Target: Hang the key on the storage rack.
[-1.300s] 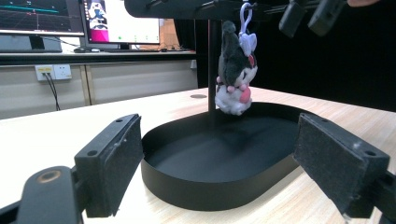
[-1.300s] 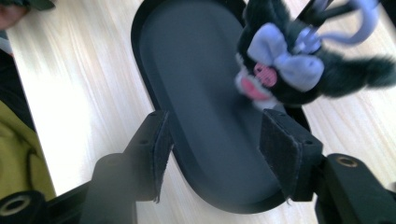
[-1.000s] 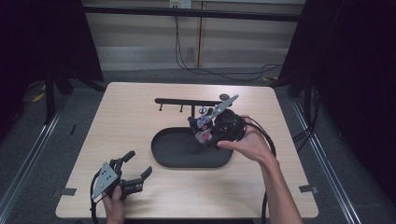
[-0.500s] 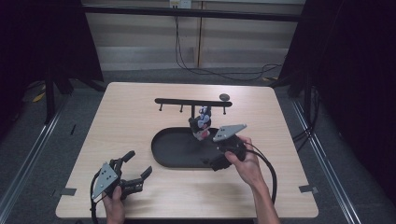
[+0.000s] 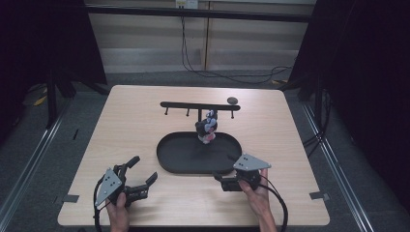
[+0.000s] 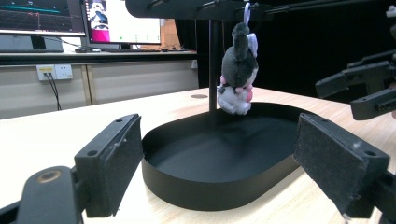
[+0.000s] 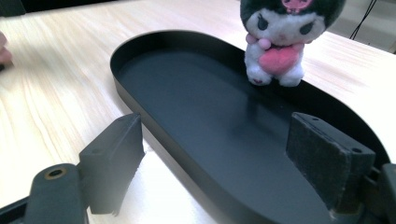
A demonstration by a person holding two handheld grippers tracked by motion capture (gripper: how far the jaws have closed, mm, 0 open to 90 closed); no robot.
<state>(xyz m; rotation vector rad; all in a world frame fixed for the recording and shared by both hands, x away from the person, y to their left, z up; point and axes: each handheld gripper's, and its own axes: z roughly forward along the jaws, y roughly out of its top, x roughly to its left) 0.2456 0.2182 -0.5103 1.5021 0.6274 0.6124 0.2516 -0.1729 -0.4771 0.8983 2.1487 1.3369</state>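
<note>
A small plush toy [image 5: 207, 126], dark grey and white with a pink heart, hangs by its loop from a black hook rack [image 5: 196, 105] over the far edge of a black oval tray [image 5: 179, 157]. My left gripper [image 5: 143, 170] rests open at the table's near left and points toward the tray. In the left gripper view the plush toy [image 6: 238, 70] dangles above the tray [image 6: 210, 186]. My right gripper [image 5: 221, 182] lies open at the tray's near right rim with nothing between its jaws. Its own view faces the plush toy [image 7: 275, 42] across the tray [image 7: 201, 107].
A small dark disc [image 5: 232, 100] lies on the table beyond the rack's right end. Bare wooden tabletop [image 5: 130, 125] surrounds the tray. Monitors [image 6: 70, 18] and a wall with cables stand beyond the table. The right gripper [image 6: 369, 88] shows at the right of the left gripper view.
My right gripper has drawn back from the plush toy at the rack to the table's near right, and the toy stays hanging there. The left gripper has not moved.
</note>
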